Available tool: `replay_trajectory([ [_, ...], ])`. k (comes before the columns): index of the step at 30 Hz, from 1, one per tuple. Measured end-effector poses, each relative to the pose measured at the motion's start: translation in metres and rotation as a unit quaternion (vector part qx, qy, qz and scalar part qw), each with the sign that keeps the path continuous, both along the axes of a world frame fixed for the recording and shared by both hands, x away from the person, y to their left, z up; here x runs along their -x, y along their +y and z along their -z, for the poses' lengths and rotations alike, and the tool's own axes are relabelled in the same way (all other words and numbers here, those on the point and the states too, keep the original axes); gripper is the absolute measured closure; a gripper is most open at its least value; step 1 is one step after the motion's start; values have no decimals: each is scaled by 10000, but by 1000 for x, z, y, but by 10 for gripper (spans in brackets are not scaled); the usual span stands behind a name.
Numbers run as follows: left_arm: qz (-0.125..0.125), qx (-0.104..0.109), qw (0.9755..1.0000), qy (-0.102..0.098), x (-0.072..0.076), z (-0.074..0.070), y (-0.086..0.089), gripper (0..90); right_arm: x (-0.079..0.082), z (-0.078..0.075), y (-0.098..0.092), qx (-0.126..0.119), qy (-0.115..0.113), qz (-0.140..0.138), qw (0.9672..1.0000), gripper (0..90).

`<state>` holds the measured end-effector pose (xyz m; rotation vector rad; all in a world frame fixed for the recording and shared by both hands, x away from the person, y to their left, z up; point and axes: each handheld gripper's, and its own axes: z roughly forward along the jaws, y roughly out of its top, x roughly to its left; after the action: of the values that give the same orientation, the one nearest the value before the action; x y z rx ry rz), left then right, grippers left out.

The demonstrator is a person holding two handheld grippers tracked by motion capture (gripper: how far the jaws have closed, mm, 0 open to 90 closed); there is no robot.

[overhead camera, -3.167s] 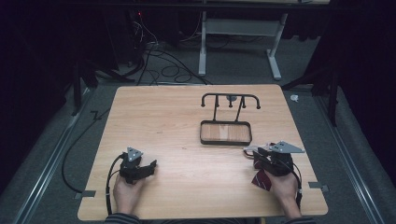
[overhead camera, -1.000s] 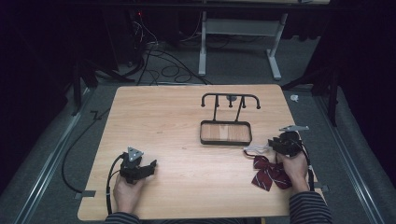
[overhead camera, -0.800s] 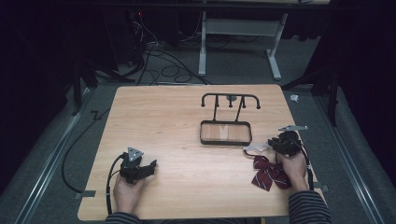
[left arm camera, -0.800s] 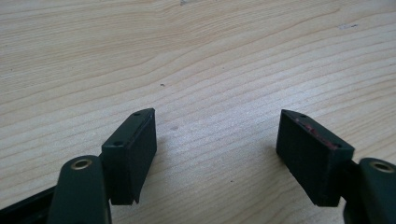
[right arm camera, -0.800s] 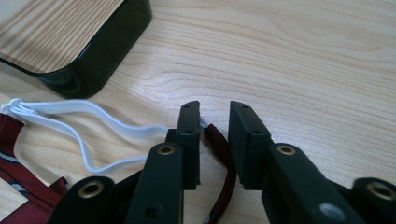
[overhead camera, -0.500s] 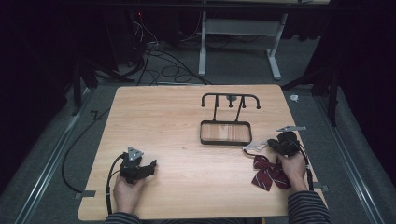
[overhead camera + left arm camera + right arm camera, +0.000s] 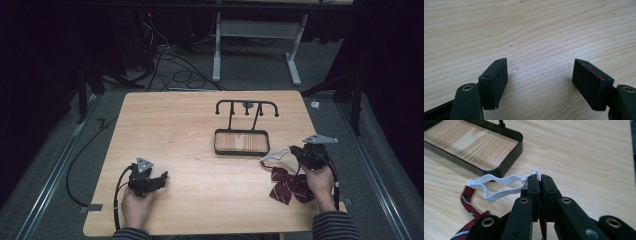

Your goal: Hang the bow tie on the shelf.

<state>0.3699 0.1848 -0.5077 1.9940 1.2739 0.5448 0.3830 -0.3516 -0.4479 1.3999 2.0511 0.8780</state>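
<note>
Right gripper view: the right claw point(image 7: 540, 181) is clamped on the dark-red striped bow tie's point(image 7: 467, 202) white elastic strap point(image 7: 499, 186).

A light wooden tabletop point(image 7: 190, 130) with visible grain sits in a dark room. Toward its far right stands a black metal rack point(image 7: 243, 130): a shallow rectangular tray with a hooked rail rising behind it. Beyond the tabletop, black cables point(image 7: 165, 60) tangle on grey floor beside a white table frame point(image 7: 256, 35).

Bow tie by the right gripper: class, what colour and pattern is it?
The cloth bow tie is dark red with thin pale stripes; its elastic band is white. Right gripper view shows it best.
</note>
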Motion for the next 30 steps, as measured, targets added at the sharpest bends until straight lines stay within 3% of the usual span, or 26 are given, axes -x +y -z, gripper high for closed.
replay_trajectory([
  [8, 0, 12, 10000, 2, 0, 0, 0, 289, 15, -27, 7, 24, -362, -147, 9992, 884],
  [13, -1, 26, 10000, 3, 0, 0, 0, 291, 20, -44, 13, -101, -571, -310, 9978, 884],
  [15, 2, 27, 10000, 8, 0, 0, 1, 291, 24, -55, 17, -131, -684, -396, 9968, 885],
  [30, 7, 47, 10000, 16, 0, 0, 1, 290, 32, -89, 44, -14, -1131, -842, 9900, 885],
])
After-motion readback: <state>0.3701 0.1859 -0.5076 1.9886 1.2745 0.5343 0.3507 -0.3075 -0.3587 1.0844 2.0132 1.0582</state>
